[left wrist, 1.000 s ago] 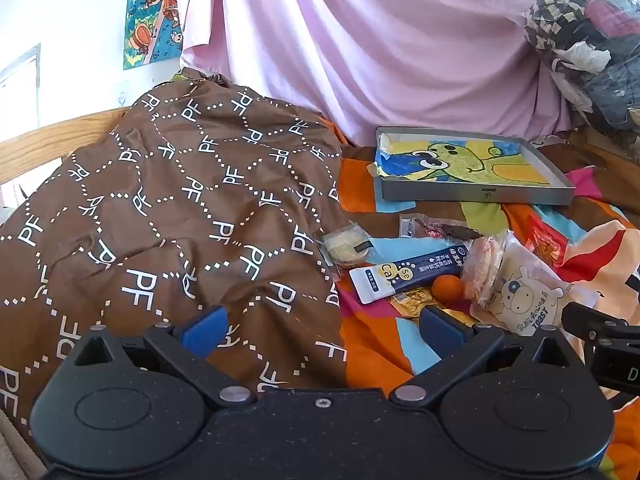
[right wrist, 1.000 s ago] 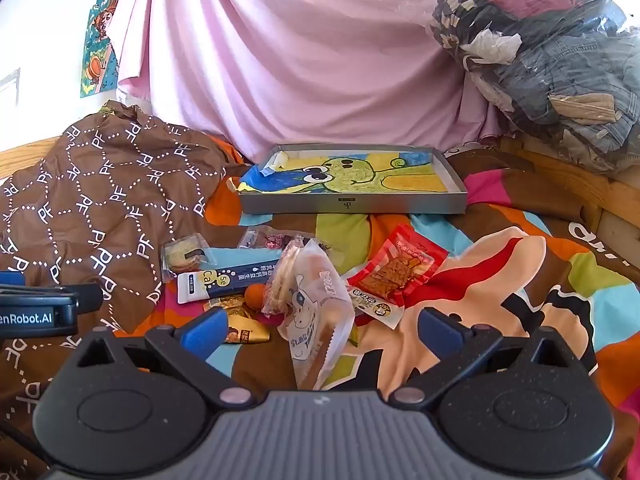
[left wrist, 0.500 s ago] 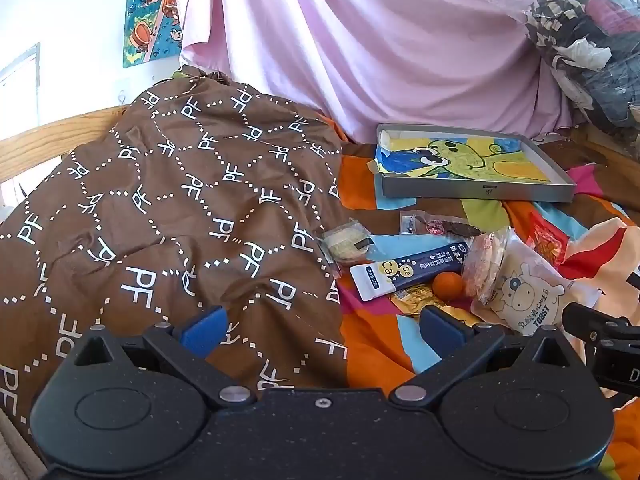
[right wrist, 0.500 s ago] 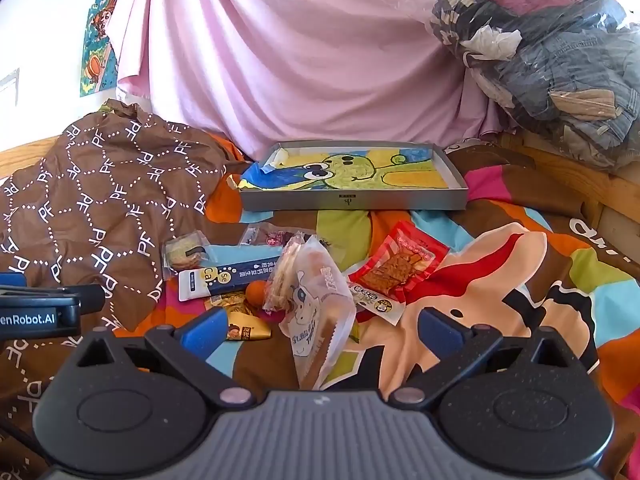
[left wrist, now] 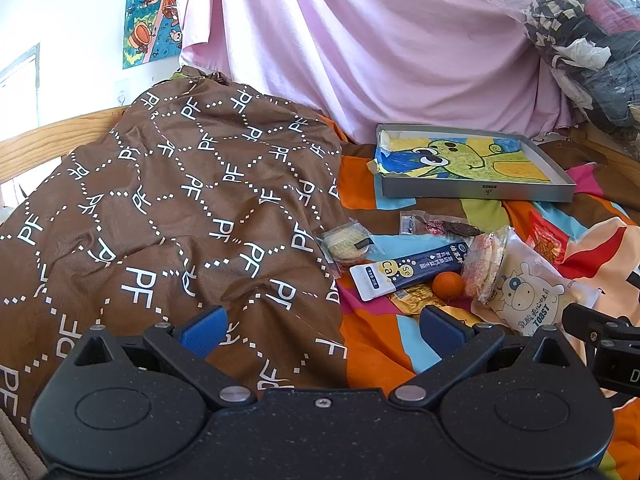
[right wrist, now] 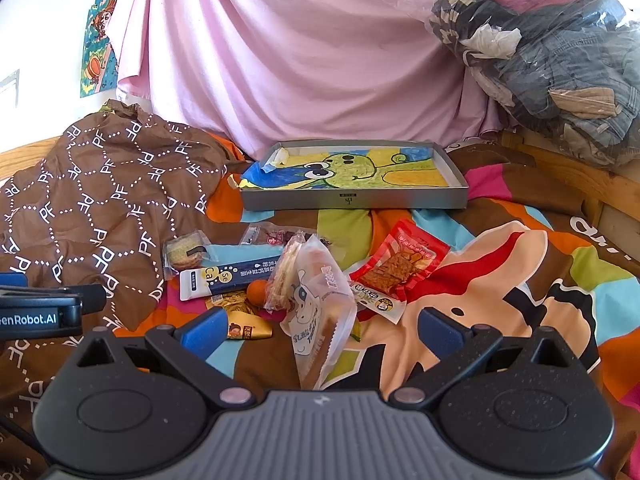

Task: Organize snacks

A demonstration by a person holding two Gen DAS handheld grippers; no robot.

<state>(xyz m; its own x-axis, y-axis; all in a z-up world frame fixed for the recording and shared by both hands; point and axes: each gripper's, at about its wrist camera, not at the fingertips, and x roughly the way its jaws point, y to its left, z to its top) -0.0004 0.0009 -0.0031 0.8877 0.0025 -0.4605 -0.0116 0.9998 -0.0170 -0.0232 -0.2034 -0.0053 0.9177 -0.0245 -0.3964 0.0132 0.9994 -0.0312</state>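
Note:
Snacks lie scattered on a colourful bedsheet: a white toast bag (right wrist: 320, 312) (left wrist: 532, 300), a navy-and-white stick pack (right wrist: 224, 278) (left wrist: 408, 270), a small orange (right wrist: 257, 292) (left wrist: 449, 285), a red spicy-strip packet (right wrist: 400, 260), a wrapped round biscuit (right wrist: 185, 254) (left wrist: 346, 243) and a yellow sachet (right wrist: 240, 320). A grey shallow tray (right wrist: 352, 200) (left wrist: 476, 192) lined with a frog drawing sits behind them. My right gripper (right wrist: 320, 330) is open, low before the toast bag. My left gripper (left wrist: 322, 326) is open over the brown quilt's edge, left of the pile.
A brown quilt (left wrist: 172, 208) printed with "PF" is heaped at the left. A pink curtain (right wrist: 300, 60) hangs behind the tray, and a plastic-wrapped bundle of clothes (right wrist: 552, 60) is stacked at the right. A wooden bed rail (right wrist: 576, 176) runs along the right side.
Both views shift only slightly; the scene sits a little lower in the frames. No snack has moved and both grippers stay open.

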